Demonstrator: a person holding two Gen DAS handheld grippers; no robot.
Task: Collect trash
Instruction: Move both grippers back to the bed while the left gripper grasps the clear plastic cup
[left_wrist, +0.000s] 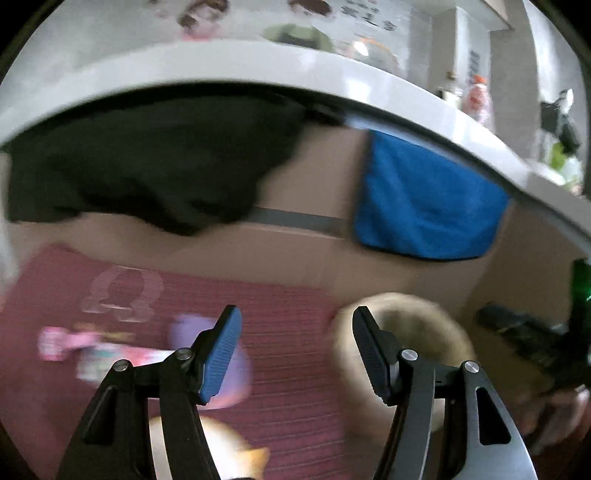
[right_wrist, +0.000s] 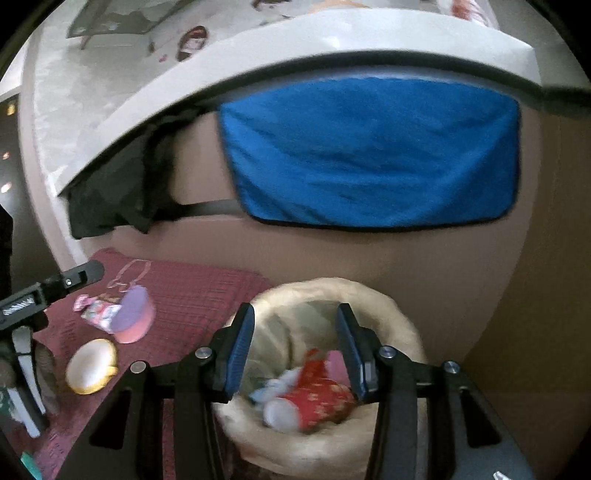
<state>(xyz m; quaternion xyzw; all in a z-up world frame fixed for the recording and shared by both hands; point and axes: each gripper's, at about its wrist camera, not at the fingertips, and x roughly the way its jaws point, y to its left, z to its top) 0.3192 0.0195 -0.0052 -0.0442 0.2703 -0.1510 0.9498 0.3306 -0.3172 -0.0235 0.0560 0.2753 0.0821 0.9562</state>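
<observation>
We log a red cup (right_wrist: 317, 395) binned in the basket (right_wrist: 388, 306) at lower centre, wrapper (right_wrist: 96, 311) at left pending, both grippers (right_wrist: 295, 347) (left_wrist: 295, 350) wide and empty.

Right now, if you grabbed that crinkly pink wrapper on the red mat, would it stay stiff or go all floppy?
Probably floppy: the pink wrapper looks thin and crumpled, so it should squash between the pads. It is likely very light, lying flat on the red mat. Its shiny film might also slip, though the picture is too blurred to be sure.
</observation>
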